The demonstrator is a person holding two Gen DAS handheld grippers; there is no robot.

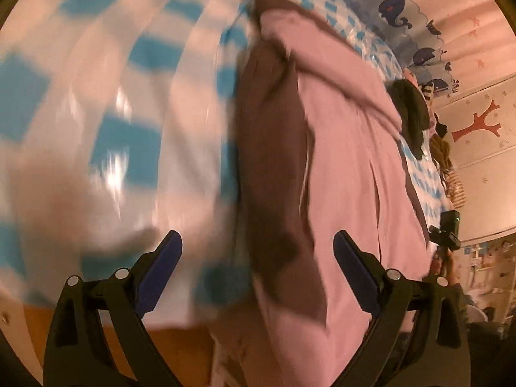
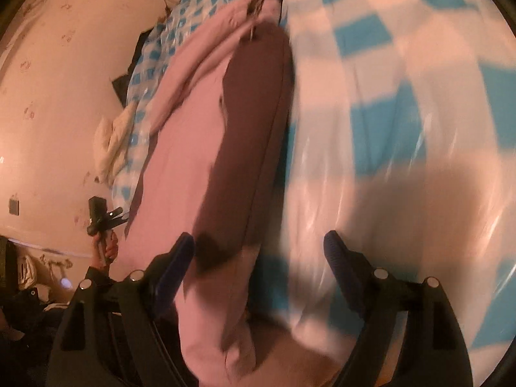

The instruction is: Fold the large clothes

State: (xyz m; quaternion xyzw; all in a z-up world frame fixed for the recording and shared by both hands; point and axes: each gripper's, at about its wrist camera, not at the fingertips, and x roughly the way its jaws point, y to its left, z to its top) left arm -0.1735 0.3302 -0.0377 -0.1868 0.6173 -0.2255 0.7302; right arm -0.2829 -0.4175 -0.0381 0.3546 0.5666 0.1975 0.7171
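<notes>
Both tongs, left [image 1: 254, 245] and right [image 2: 259, 246], gape empty over pink-and-brown garment [image 1: 338, 161] on checkered cloth [image 1: 113, 96].

Warm dim light; blue-checked bed cover [image 1: 106, 103], whale-print curtain [image 1: 396, 9], tree-decal wall [image 1: 477, 122].

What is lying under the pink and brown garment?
The pink and brown garment lies on a blue and white checked cover, which shows all around it. What that cover is spread over, and whether anything sits directly beneath the garment, cannot be seen.
</notes>
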